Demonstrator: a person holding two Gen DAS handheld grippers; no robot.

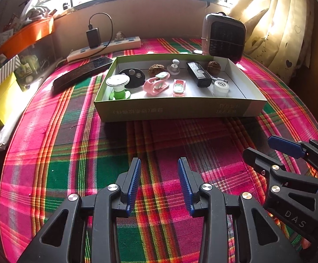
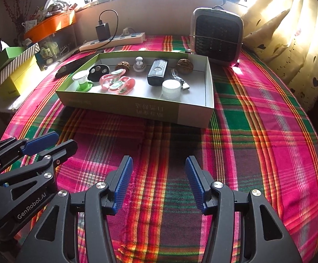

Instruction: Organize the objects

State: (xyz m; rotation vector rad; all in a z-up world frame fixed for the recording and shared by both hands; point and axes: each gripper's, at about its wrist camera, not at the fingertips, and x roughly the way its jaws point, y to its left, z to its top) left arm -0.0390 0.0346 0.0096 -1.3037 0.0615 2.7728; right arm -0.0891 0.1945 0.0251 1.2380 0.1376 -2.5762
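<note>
1. Grippers: left gripper (image 1: 159, 184) and right gripper (image 2: 159, 182) both spread apart, holding nothing, low in frame over the plaid cloth (image 2: 268, 131).
2. Box (image 1: 176, 109) sits mid-frame, items already inside: green cup (image 1: 117, 87), pink clips (image 1: 156, 83), black remote (image 1: 198, 74), white cap (image 1: 220, 87), walnuts (image 1: 213, 66).
3. Looks near done; keyboard (image 1: 82, 74) lies left of the box, outside.
4. Next grab: come in from above, clear the box wall.
</note>
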